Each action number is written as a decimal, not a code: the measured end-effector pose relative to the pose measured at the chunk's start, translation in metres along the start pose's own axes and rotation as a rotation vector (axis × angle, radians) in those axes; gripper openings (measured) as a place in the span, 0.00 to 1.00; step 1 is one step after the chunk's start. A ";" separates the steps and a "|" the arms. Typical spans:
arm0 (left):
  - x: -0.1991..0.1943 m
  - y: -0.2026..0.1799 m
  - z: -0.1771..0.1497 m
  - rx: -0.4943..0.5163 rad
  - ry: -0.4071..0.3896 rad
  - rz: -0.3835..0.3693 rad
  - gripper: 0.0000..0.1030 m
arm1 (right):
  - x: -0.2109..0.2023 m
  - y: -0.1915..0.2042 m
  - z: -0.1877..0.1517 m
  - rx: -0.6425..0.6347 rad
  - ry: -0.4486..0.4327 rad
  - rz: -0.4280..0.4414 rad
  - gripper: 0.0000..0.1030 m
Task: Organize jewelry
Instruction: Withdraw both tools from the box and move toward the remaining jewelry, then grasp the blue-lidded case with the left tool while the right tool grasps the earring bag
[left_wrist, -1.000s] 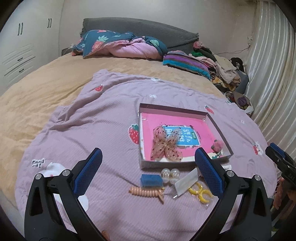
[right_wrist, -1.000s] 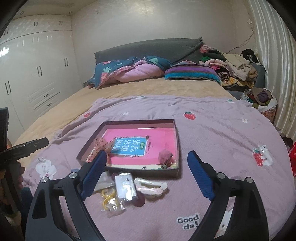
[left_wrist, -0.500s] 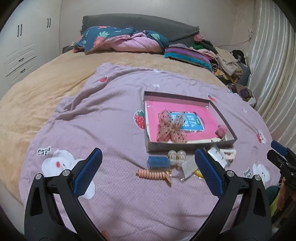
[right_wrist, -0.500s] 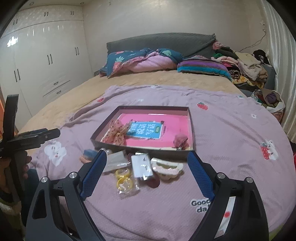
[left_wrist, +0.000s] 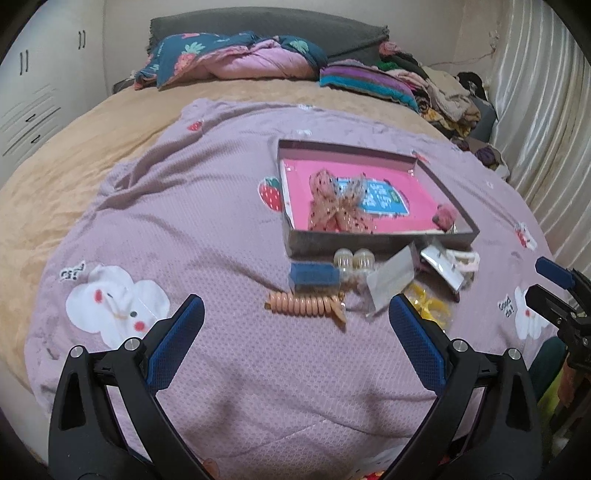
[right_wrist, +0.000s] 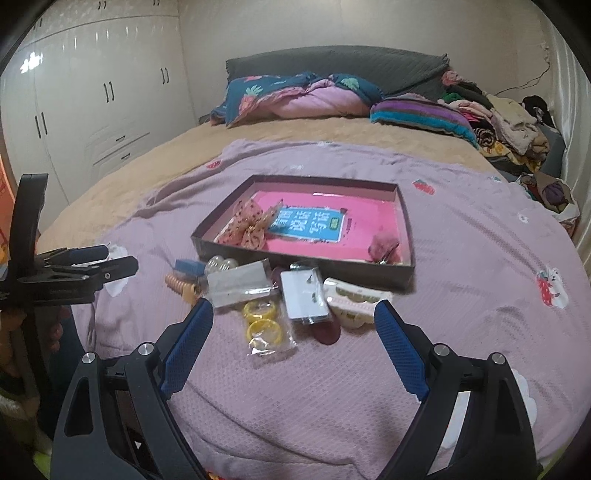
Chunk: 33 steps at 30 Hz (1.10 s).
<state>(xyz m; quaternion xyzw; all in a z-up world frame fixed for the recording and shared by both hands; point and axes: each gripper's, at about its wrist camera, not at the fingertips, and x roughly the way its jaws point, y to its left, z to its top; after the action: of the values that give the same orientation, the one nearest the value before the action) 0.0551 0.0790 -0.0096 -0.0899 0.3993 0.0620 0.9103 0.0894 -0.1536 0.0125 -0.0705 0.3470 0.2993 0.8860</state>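
**A:** ok so where's all the jewelry sitting?

**B:** Mostly in a loose heap on the lilac blanket (right_wrist: 461, 258), right against the near wall of the shallow box (right_wrist: 332, 271). In the heap: a peach spiral hair tie (left_wrist: 304, 304), a blue block (left_wrist: 314, 275) just behind it, two clear round beads (left_wrist: 354, 258) touching the box wall, a clear flat packet (right_wrist: 238, 282), a bag with two yellow rings (right_wrist: 263, 321), a silvery card (right_wrist: 303, 295), a cream claw clip (right_wrist: 356, 299) and a small dark red disc (right_wrist: 327, 334) poking out under the card.

**A:** anything in the box?

**B:** Yep. A dotted mesh bow (right_wrist: 249, 223) near its left edge, lying partly over a blue label with Chinese characters (right_wrist: 310, 223) on the pink bottom. A fuzzy pink clip (right_wrist: 382, 247) sits in the near right corner.

**A:** and the grippers?

**B:** Both wide, nothing between the blue pads. The left gripper (left_wrist: 295, 332) hangs over bare blanket short of the hair tie, the right gripper (right_wrist: 293, 332) just short of the yellow rings bag. Neither touches anything. Each one shows at the edge of the other's view.

**A:** rest of the room?

**B:** Blanket's spread over a tan bed (right_wrist: 155, 162), pillows and a rumpled quilt (right_wrist: 295, 96) at the head, clothes pile (right_wrist: 506, 122) at the far right corner, white wardrobe (right_wrist: 92, 103) on the left.
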 end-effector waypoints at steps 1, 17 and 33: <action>0.003 0.000 -0.001 0.002 0.008 0.000 0.91 | 0.002 0.001 -0.001 -0.004 0.005 0.001 0.86; 0.041 0.001 -0.008 0.005 0.073 0.018 0.91 | 0.052 -0.005 -0.014 0.014 0.097 0.016 0.85; 0.076 -0.010 0.003 0.031 0.131 0.000 0.65 | 0.109 -0.022 -0.006 0.061 0.179 0.025 0.55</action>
<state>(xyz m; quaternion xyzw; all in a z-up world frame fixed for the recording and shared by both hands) 0.1106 0.0726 -0.0623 -0.0795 0.4591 0.0499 0.8834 0.1622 -0.1207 -0.0656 -0.0657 0.4346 0.2923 0.8493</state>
